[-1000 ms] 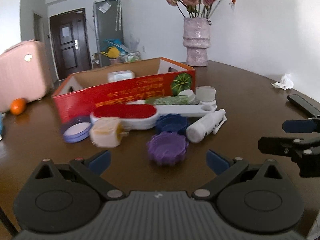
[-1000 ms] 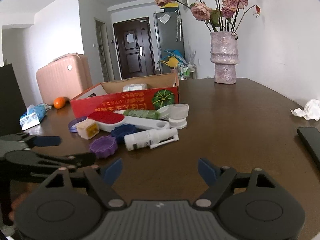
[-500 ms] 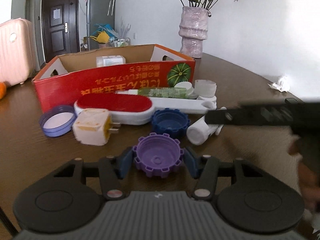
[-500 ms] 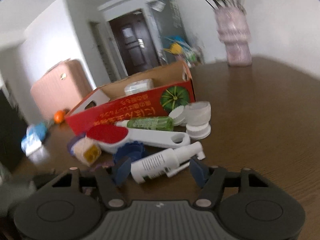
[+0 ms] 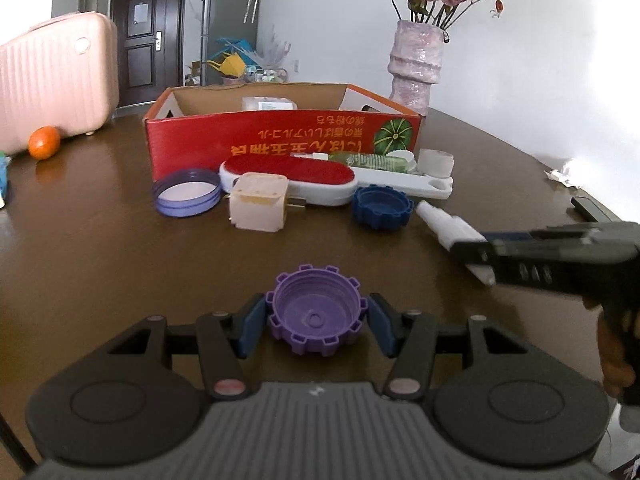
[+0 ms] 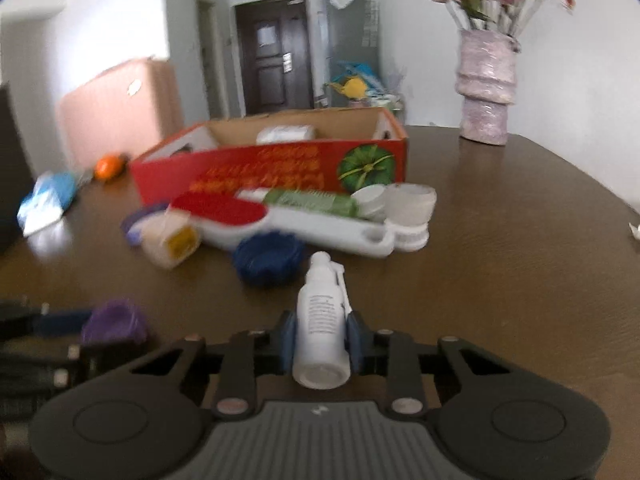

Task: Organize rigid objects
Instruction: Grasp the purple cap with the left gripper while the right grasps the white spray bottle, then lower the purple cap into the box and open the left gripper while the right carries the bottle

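left gripper clamped on purple notched plastic cap, right gripper closing around white plastic spray bottle, both low over brown wooden surface; red cardboard box holds one white pack, remaining items outside, sorting barely begun.
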### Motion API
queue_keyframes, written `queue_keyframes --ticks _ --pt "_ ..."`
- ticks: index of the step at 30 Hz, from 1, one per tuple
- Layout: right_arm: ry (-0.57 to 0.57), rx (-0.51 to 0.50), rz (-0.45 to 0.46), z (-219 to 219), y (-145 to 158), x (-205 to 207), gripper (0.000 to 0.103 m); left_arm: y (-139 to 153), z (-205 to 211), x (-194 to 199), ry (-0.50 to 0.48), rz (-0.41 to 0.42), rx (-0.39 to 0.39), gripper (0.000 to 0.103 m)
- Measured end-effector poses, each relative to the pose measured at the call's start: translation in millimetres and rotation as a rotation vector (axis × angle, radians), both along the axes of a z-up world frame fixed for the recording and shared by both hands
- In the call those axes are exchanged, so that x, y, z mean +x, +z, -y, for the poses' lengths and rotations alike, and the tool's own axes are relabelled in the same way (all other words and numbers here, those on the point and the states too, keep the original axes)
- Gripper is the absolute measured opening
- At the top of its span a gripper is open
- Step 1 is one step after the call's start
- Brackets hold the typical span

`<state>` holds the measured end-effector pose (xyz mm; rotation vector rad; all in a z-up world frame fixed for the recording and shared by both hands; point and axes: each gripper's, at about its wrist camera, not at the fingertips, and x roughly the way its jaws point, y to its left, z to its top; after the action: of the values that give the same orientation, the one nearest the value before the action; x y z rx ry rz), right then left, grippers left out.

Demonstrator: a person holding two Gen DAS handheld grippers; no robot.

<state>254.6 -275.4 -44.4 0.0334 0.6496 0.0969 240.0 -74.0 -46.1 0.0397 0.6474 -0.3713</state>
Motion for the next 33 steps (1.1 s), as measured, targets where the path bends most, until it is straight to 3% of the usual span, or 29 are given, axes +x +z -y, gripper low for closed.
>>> queue_keyframes --ticks 11,22,33 --pt "0.149 -0.129 0.018 -29 3 -91 0.027 2 -13 -48 -0.006 0.015 0.03 0.056" --pt "0.13 -0.124 0.028 -31 -1 -92 0.027 -5 -10 -52 0.004 0.02 0.074 0.055" --pt "0.131 -0.104 0.086 -29 11 -98 0.026 10 -13 -55 0.005 0.077 0.042 0.055"
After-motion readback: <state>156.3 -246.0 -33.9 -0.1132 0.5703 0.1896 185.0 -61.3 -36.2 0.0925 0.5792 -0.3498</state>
